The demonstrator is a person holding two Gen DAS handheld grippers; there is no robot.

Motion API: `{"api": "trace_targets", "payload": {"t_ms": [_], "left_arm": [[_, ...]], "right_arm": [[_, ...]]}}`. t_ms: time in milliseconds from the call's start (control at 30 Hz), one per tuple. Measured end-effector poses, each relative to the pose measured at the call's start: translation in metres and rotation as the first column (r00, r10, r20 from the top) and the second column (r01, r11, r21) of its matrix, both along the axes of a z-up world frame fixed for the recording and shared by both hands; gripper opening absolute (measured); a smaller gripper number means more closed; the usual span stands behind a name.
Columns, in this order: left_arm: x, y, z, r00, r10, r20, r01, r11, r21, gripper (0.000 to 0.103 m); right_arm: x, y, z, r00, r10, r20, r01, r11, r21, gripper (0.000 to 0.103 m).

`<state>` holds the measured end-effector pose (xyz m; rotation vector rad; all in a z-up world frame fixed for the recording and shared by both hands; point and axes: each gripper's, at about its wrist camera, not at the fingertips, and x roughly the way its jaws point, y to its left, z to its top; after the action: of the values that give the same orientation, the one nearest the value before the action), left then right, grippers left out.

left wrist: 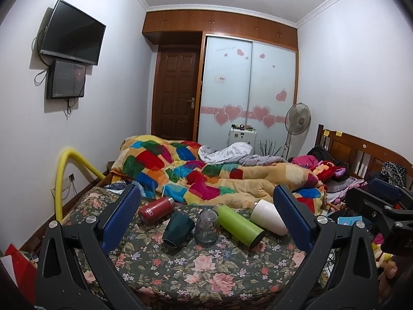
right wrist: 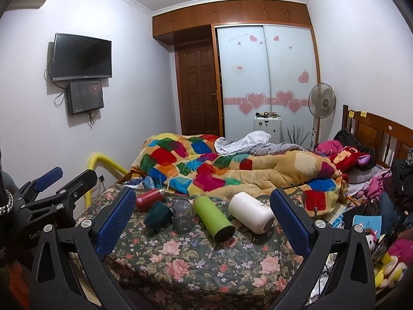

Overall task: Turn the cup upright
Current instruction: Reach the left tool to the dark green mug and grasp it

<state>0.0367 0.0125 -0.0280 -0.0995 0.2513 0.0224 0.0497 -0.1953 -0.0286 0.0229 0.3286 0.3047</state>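
Note:
Several drink vessels lie on the floral bed sheet (left wrist: pixel 196 271). A dark green cup (left wrist: pixel 178 230) lies tipped on its side, mouth toward me. A clear glass (left wrist: pixel 206 228) stands upside down beside it. A red flask (left wrist: pixel 156 209), a lime green bottle (left wrist: pixel 240 224) and a white cup (left wrist: pixel 268 217) lie on their sides. My left gripper (left wrist: pixel 206 219) is open and empty, short of the cups. My right gripper (right wrist: pixel 204 222) is open and empty, also short of them: green cup (right wrist: pixel 158 215), glass (right wrist: pixel 183 215), green bottle (right wrist: pixel 213 218), white cup (right wrist: pixel 251 215), red flask (right wrist: pixel 149 199).
A patchwork quilt (left wrist: pixel 206 175) is heaped behind the vessels. Clothes and toys (right wrist: pixel 361 160) pile up at the right by the wooden headboard (right wrist: pixel 379 131). A yellow padded rail (left wrist: pixel 67 170) stands at the bed's left edge. The other gripper shows at the right (left wrist: pixel 382 206) and left (right wrist: pixel 49 188).

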Motion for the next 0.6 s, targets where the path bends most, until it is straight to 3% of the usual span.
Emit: {"api": "trace_targets", "payload": {"t_ms": [133,300,400,600], "left_arm": [[0.026,0.010,-0.019,0.998,0.012,-0.061,-0.013,1.000,-0.016,0.103],[0.074,0.030,-0.063,0.977,0.047,-0.210,-0.055,0.998,-0.031,0.103],[0.111,0.043,-0.100,0.942,0.046,-0.332,-0.059,0.998,-0.027,0.103],[0.184,0.066,-0.177,0.847,-0.016,-0.531,-0.018,0.998,-0.059,0.103]], "right_arm": [[0.011,0.002,-0.008,1.000,-0.006,-0.027,0.006,1.000,-0.009,0.103],[0.033,0.001,-0.025,0.996,-0.019,-0.087,0.018,1.000,-0.019,0.103],[0.046,0.000,-0.034,0.992,-0.028,-0.120,0.026,0.999,-0.023,0.103],[0.073,-0.002,-0.053,0.980,-0.040,-0.195,0.033,0.999,-0.038,0.103]]}}
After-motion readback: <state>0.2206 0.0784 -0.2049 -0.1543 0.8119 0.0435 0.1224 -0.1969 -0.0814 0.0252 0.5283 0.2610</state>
